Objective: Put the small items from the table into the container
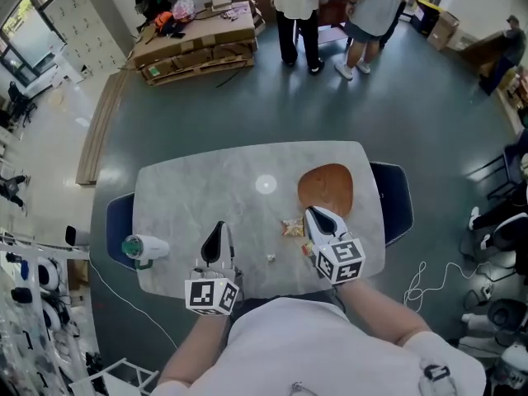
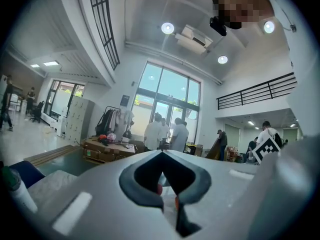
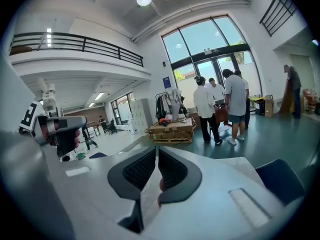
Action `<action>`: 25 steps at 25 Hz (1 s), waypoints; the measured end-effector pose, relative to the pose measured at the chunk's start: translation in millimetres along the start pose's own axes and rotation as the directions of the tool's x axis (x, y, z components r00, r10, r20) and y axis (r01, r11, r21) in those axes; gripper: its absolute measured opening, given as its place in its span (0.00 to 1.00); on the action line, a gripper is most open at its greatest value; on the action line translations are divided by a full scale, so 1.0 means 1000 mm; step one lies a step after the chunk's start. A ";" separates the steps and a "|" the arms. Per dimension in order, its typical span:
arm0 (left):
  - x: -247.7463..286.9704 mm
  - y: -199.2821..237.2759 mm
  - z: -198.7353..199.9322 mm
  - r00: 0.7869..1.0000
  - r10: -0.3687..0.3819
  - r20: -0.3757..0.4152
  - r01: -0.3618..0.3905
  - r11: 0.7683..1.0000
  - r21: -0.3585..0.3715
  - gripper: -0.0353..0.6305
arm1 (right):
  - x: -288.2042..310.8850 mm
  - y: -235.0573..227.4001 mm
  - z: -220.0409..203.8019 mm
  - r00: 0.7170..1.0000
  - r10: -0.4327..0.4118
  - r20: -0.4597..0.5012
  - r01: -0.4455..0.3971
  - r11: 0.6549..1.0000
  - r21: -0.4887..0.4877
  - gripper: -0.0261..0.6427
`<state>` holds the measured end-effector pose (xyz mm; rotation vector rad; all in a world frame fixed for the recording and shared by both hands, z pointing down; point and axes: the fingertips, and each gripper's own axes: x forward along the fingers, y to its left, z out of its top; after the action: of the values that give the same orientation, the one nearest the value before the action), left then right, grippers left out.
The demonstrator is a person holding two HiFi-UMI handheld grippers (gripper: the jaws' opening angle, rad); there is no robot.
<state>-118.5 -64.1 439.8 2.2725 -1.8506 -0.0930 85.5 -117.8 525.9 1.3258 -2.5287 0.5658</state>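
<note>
A brown wooden container [image 1: 325, 190] lies on the right half of the pale marble table [image 1: 206, 188]. Just in front of it are a small snack packet [image 1: 292, 227], a tiny white piece [image 1: 271, 257] and a small orange item [image 1: 305, 251]. My right gripper [image 1: 311, 212] [image 3: 156, 148] hovers between the packet and the container's near rim, with its jaws all but touching and nothing between them. My left gripper [image 1: 219, 225] [image 2: 161, 153] is over the near middle-left of the table, with its jaws together and nothing in them. Neither gripper view shows the items.
A green-and-white bottle [image 1: 144, 247] lies at the table's left edge. Blue chairs [image 1: 120, 221] [image 1: 398, 196] stand at both sides of the table. A white round spot [image 1: 266, 184] shows mid-table. People [image 1: 299, 7] and a cardboard-loaded pallet [image 1: 198, 44] are far behind.
</note>
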 end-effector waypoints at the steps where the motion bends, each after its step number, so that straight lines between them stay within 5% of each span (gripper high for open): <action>1: 0.004 0.004 -0.006 1.000 0.004 -0.011 -0.004 1.000 -0.004 0.06 | 0.006 -0.001 -0.009 1.000 -0.004 -0.021 0.004 1.000 -0.002 0.11; 10: 0.018 0.032 -0.048 0.992 0.039 -0.120 -0.044 0.998 -0.039 0.06 | 0.074 -0.022 -0.123 0.958 -0.033 -0.286 0.021 0.999 -0.046 0.21; 23: -0.024 0.091 -0.080 0.956 0.200 -0.213 -0.212 0.977 -0.035 0.06 | 0.154 -0.040 -0.280 0.795 -0.080 -0.601 0.014 0.993 -0.113 0.46; 25: -0.027 0.095 -0.082 0.953 0.209 -0.219 -0.223 0.974 -0.040 0.06 | 0.152 -0.042 -0.297 0.749 -0.120 -0.651 0.019 0.987 -0.160 0.46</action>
<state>-201.1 -46.2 536.5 1.9381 -1.9354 0.1201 42.0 -121.1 859.5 0.9333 -1.8812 0.6748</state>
